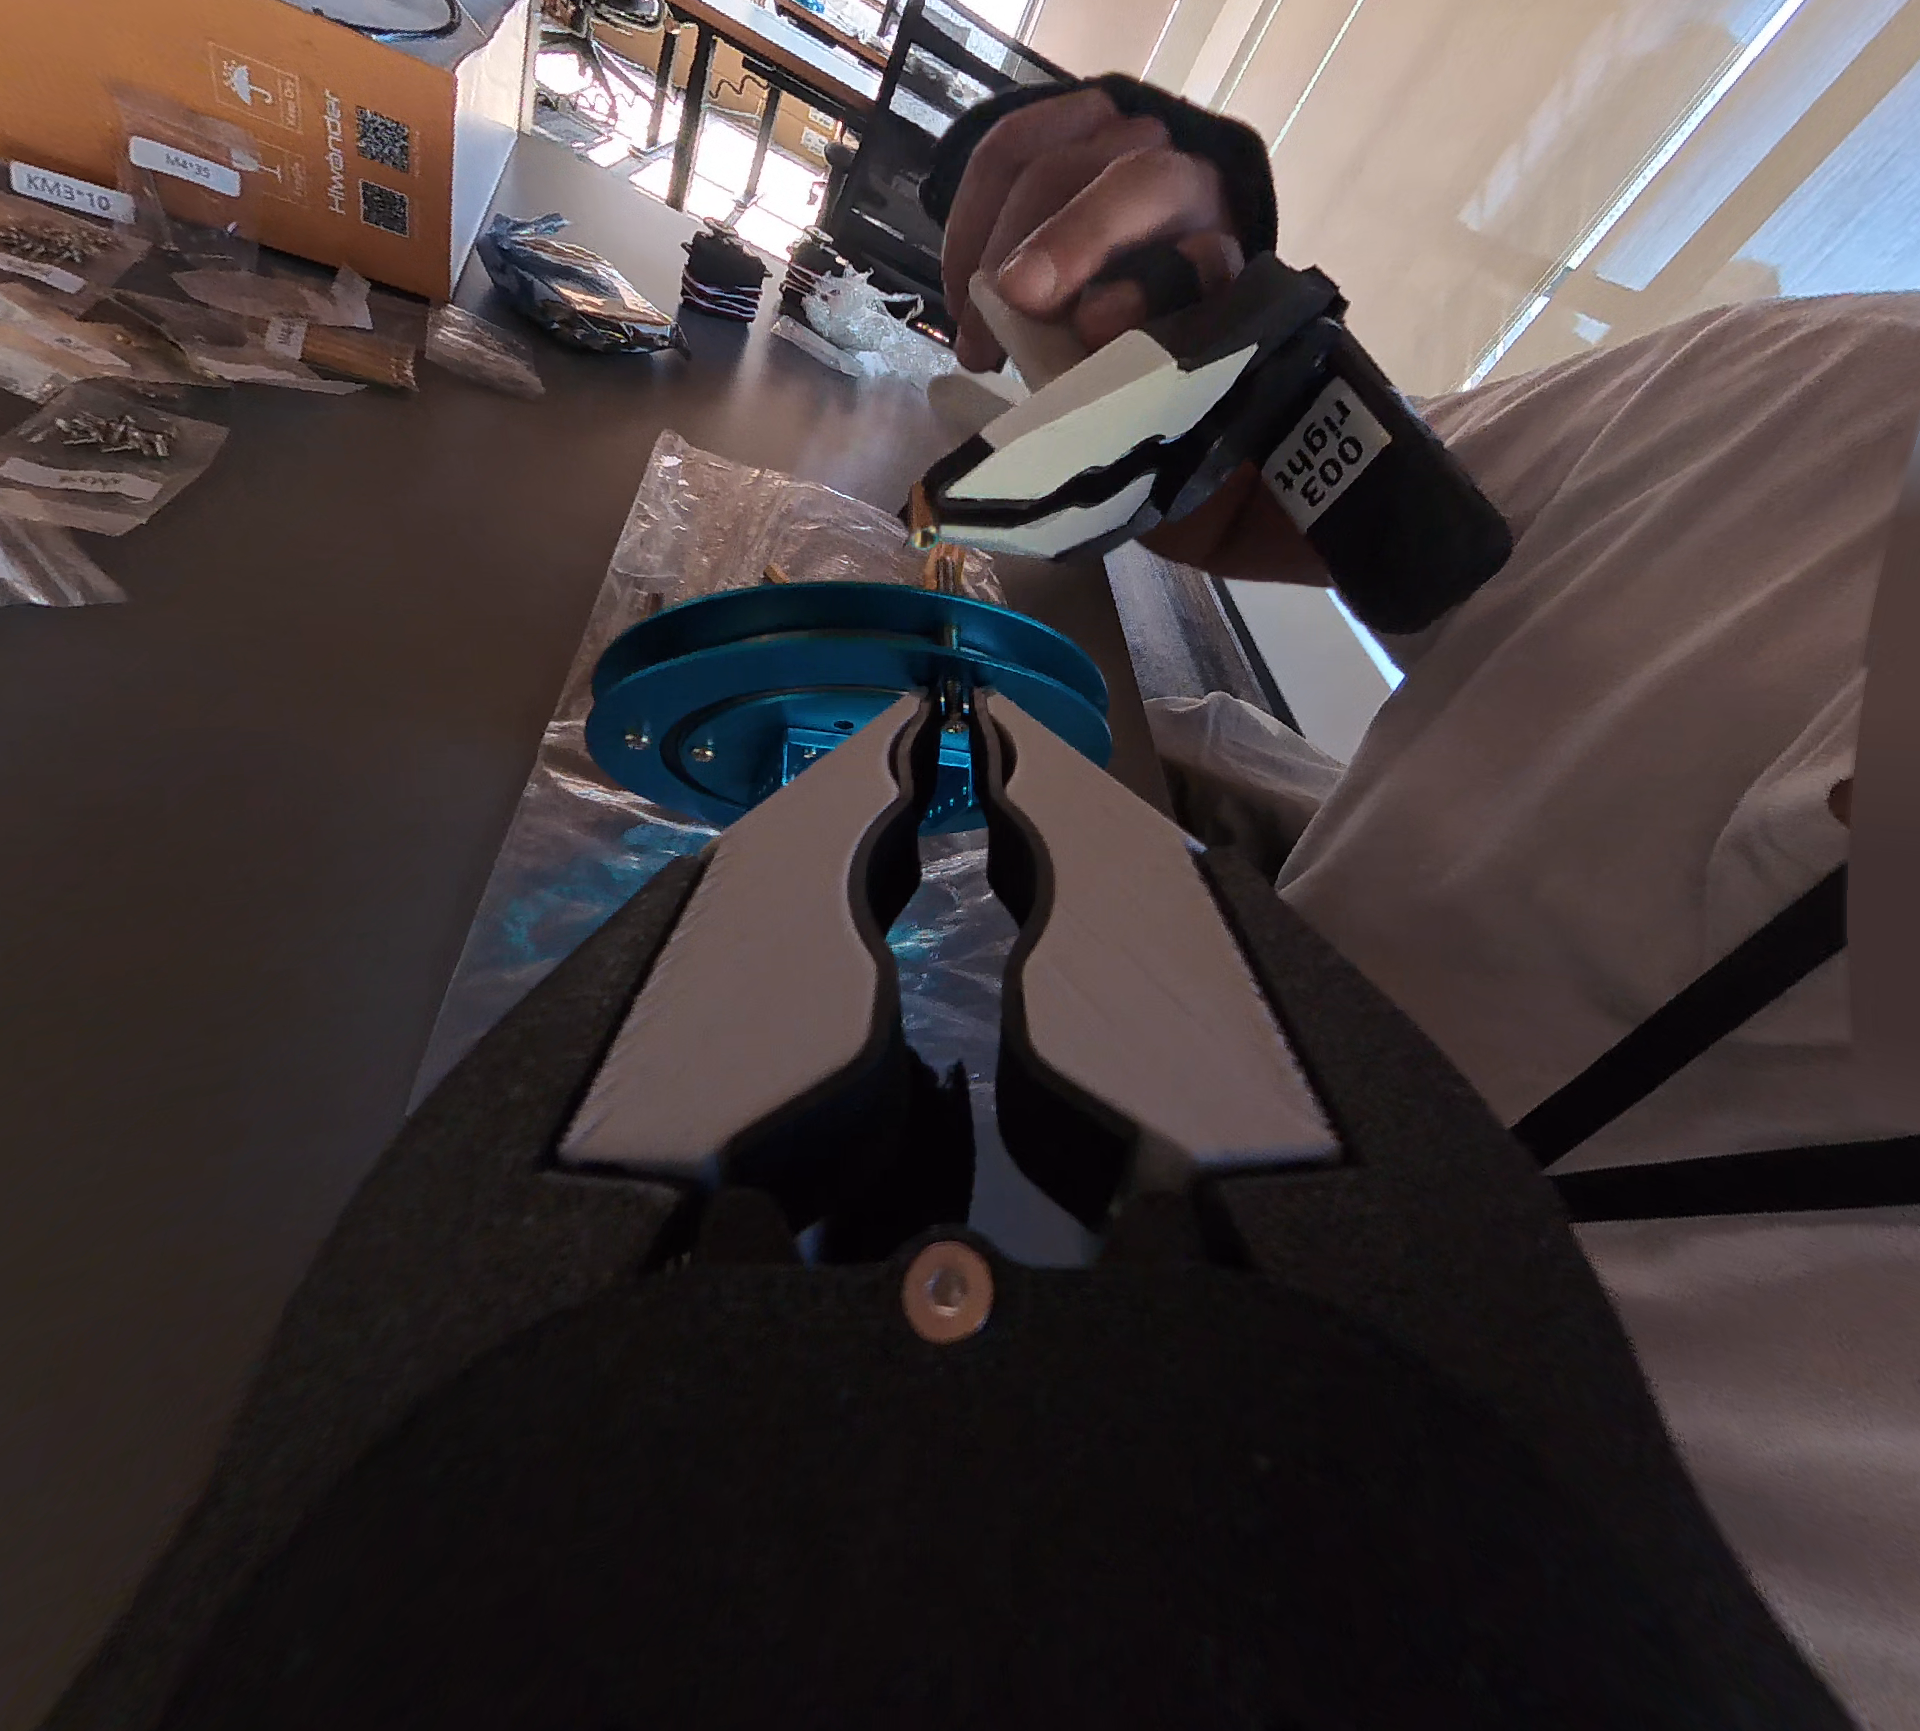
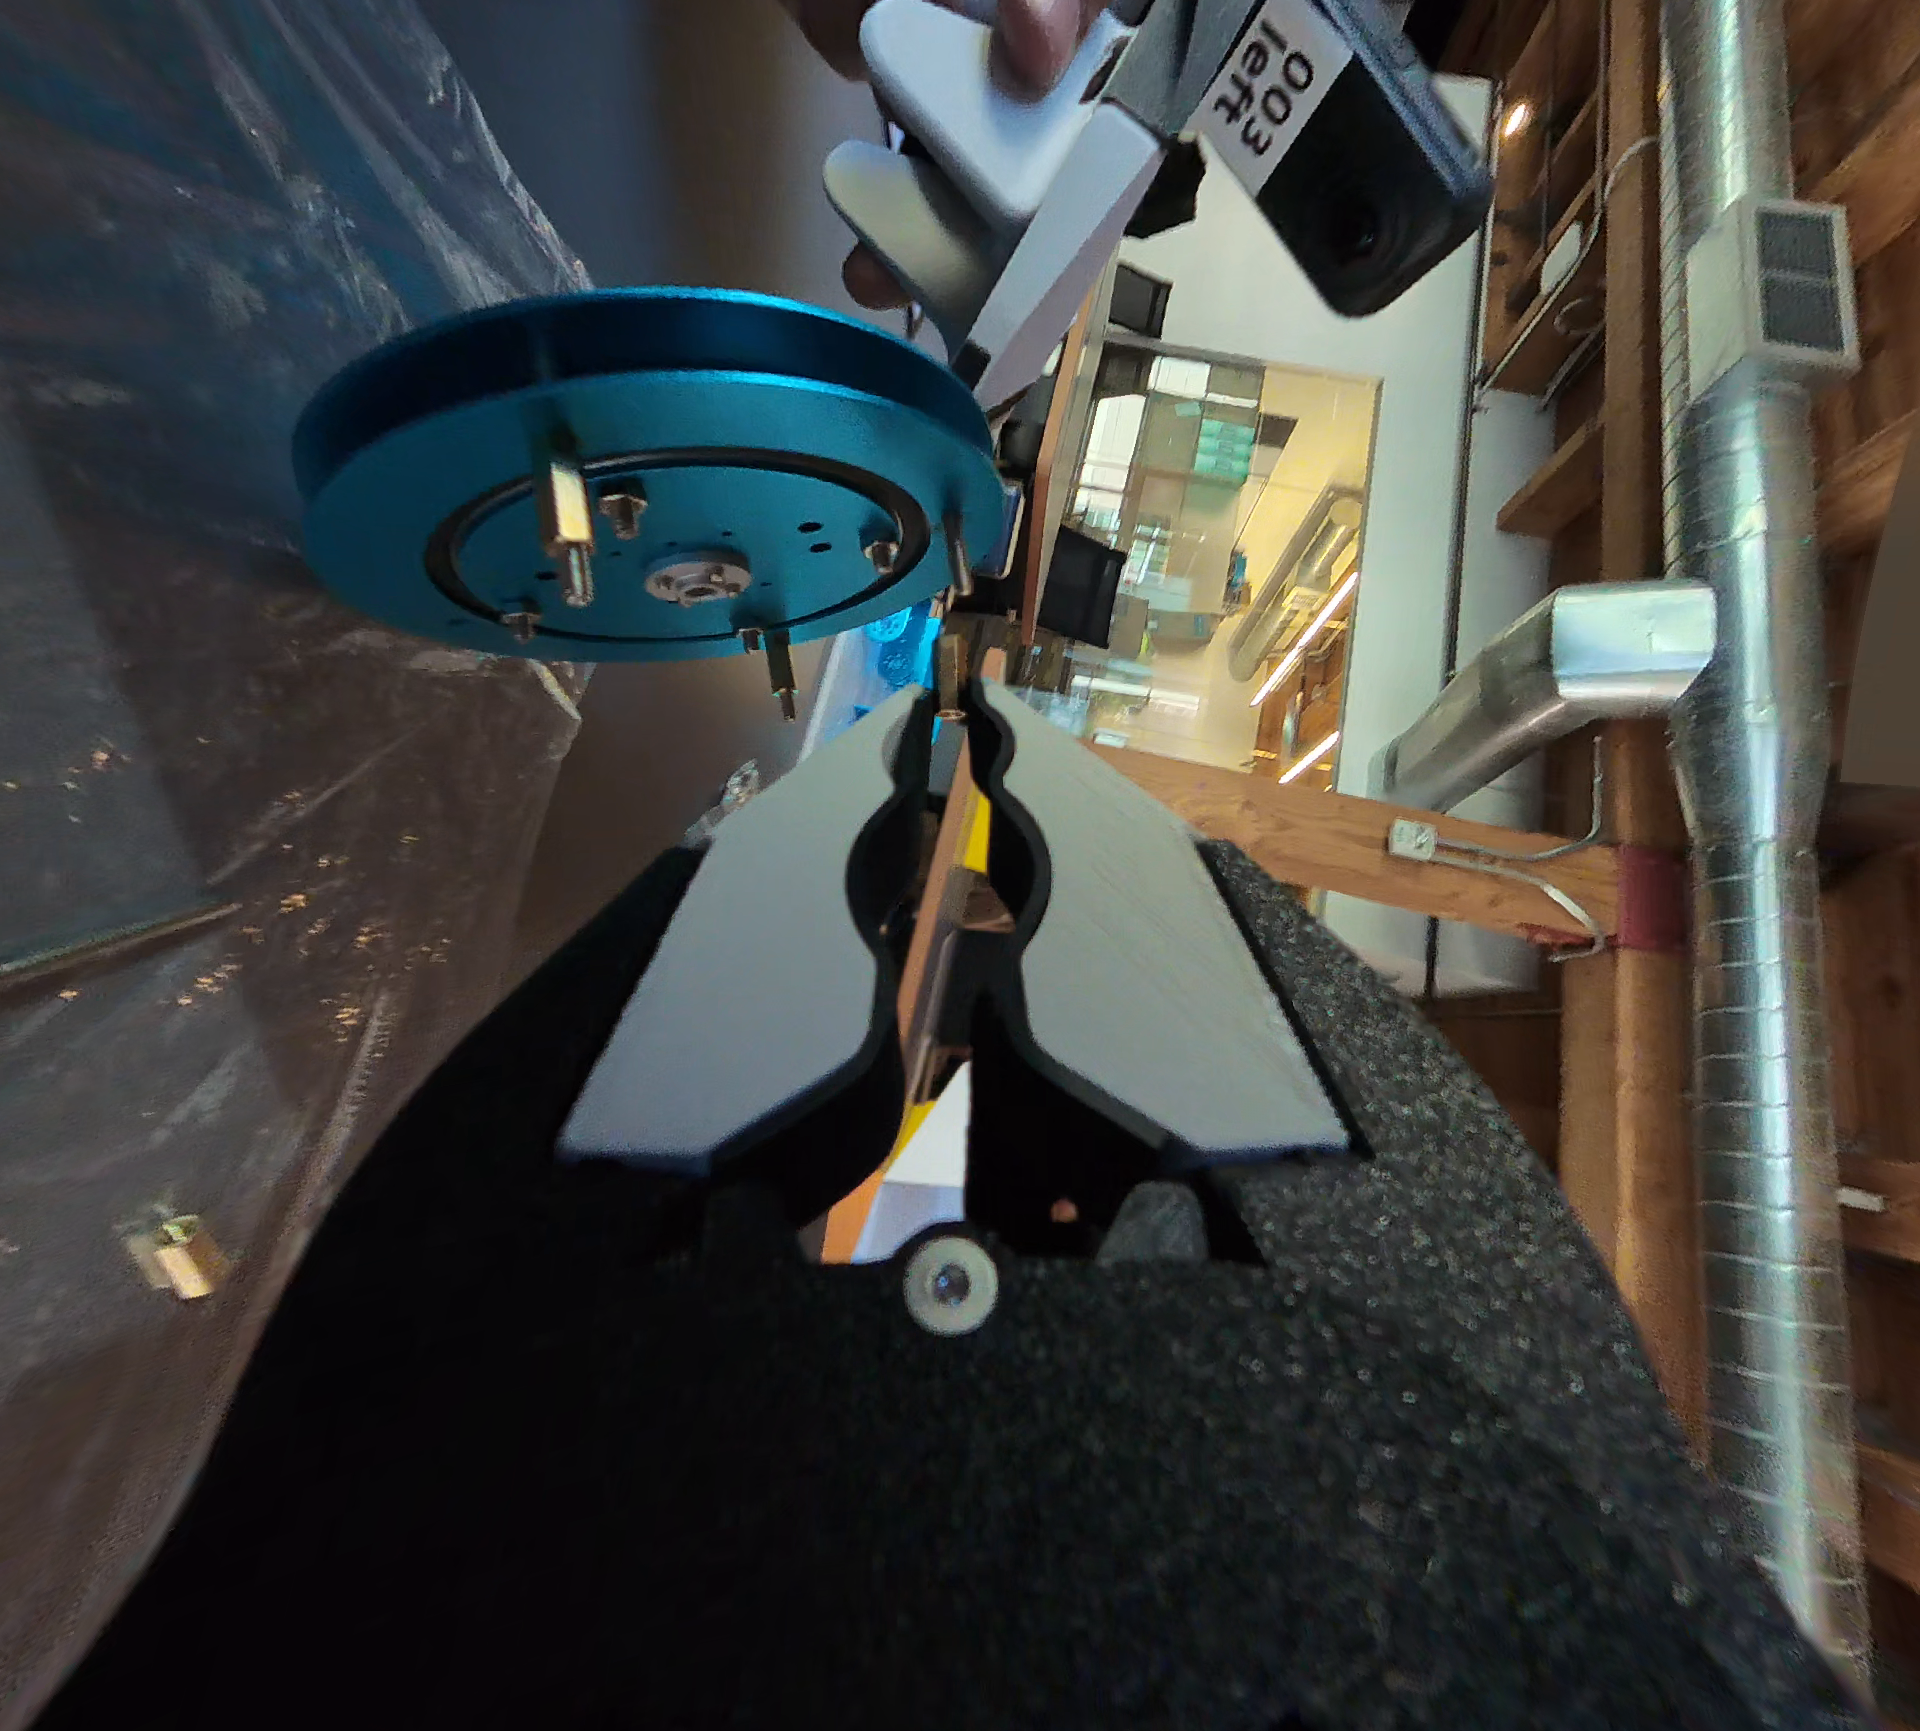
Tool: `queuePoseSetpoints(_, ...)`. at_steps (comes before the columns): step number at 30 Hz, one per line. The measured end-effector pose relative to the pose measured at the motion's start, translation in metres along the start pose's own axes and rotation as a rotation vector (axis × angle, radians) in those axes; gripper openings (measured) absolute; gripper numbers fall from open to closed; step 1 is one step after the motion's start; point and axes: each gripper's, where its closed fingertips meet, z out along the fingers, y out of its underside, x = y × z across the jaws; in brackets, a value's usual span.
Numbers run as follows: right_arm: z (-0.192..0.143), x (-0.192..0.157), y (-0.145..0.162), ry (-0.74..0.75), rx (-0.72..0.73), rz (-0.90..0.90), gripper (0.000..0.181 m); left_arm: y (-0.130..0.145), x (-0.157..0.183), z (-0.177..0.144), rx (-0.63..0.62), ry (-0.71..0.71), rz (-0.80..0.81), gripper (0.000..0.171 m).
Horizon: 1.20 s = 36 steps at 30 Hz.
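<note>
A blue two-layer metal disc assembly (image 1: 831, 694) with several brass standoffs on its face (image 2: 644, 476) is held over a clear plastic bag (image 1: 727, 518). My left gripper (image 1: 951, 707) is shut on the disc's near rim; it also shows in the right wrist view (image 2: 982, 372), pinching the rim. My right gripper (image 2: 951, 699) is shut on a small brass standoff (image 2: 951, 673) at the disc's edge. In the left wrist view the right gripper (image 1: 925, 528) comes down from above the disc, standoff end (image 1: 945, 575) pointing at the top plate.
An orange cardboard box (image 1: 208, 81) with bubble wrap on it, several small bags of screws (image 1: 104, 434), a blue foil pouch (image 1: 582, 299) and two black servos (image 1: 727, 268) sit on the dark table (image 1: 312, 694). A loose brass standoff (image 2: 177, 1255) lies on the bag. The person's white shirt (image 1: 1558, 746) is at the right. Left tips to right tips: about 5 cm.
</note>
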Motion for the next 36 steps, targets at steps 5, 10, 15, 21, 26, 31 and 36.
queuePoseSetpoints(5, 0.001, 0.005, -0.005, -0.014, 0.036, -0.038, 0.005, 0.000, -0.002, -0.001, -0.001, -0.008, 0.011, 0.004)
queuePoseSetpoints(10, 0.005, 0.001, -0.007, -0.036, 0.039, -0.076, 0.005, 0.000, -0.002, -0.002, -0.002, -0.005, 0.012, 0.004)
queuePoseSetpoints(15, 0.009, 0.001, -0.008, -0.042, 0.035, -0.084, 0.005, 0.000, -0.002, -0.002, -0.005, -0.009, 0.016, 0.004)
queuePoseSetpoints(21, 0.011, 0.002, -0.008, -0.040, 0.046, -0.131, 0.005, 0.000, -0.004, -0.003, -0.007, -0.012, 0.015, 0.004)
queuePoseSetpoints(26, 0.012, 0.002, -0.008, -0.080, 0.033, -0.206, 0.005, -0.001, -0.006, -0.004, -0.004, -0.030, 0.022, 0.004)
queuePoseSetpoints(31, 0.010, 0.000, -0.008, -0.257, 0.044, -0.077, 0.005, 0.000, -0.006, -0.003, -0.019, -0.065, 0.081, 0.004)
queuePoseSetpoints(36, 0.010, -0.002, -0.008, -0.471, 0.040, 0.109, 0.005, -0.001, -0.006, -0.003, -0.031, -0.111, 0.155, 0.004)
